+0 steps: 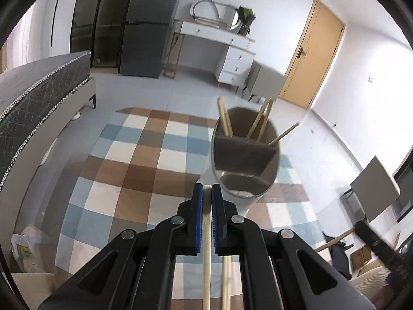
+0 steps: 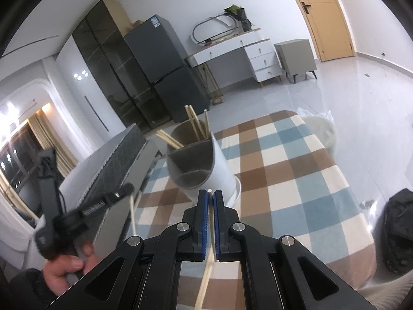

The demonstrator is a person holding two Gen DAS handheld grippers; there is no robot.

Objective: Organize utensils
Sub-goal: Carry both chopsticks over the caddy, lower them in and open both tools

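Checkered carpet (image 1: 134, 155) lies beneath a glass table. At left, the left gripper (image 1: 207, 193) pinches a chopstick (image 1: 206, 258); the divided holder (image 1: 245, 160) stands just ahead, chopsticks already inside. Rightward, the right gripper (image 2: 209, 196) pinches another chopstick (image 2: 206, 271). Tip each chopstick upright over the rear compartment before releasing.

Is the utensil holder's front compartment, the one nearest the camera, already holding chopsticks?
No: the chopsticks stand in the holder's rear section; the front one looks empty.
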